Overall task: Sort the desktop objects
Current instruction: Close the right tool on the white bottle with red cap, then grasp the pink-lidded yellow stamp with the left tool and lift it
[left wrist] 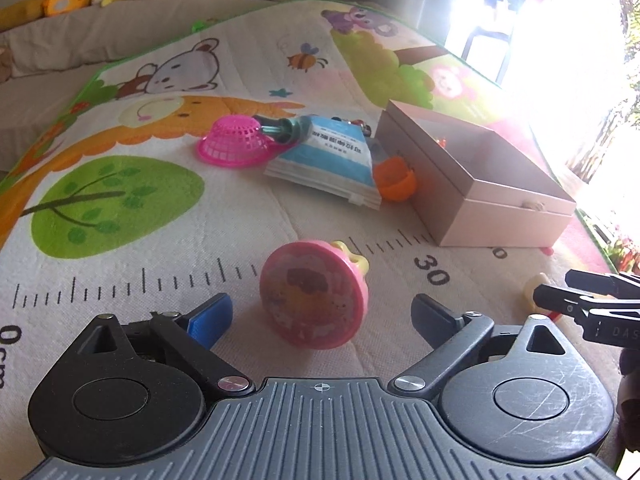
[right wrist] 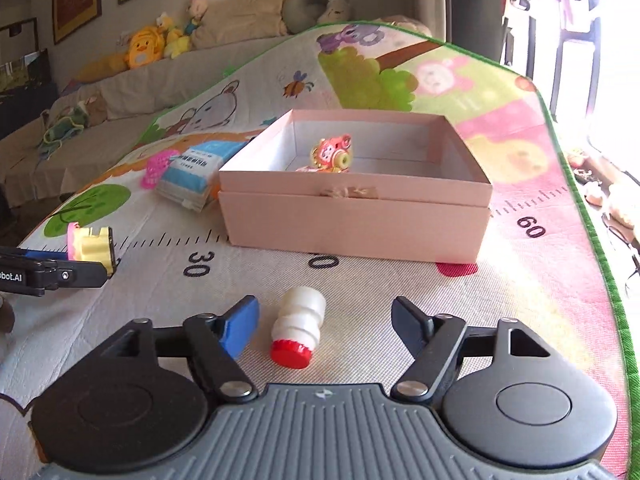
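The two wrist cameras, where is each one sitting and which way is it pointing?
Left wrist: low over the mat, behind the open left gripper, facing the pink round toy; the right gripper's tips intrude at the right edge.
Right wrist: behind the open right gripper, facing the small white bottle and pink box.
Shared: the box, toy and blue packet.

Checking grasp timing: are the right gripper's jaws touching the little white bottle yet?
Apart. The right wrist view shows the right gripper open, with mat visible on both sides of the white bottle lying between the jaws.
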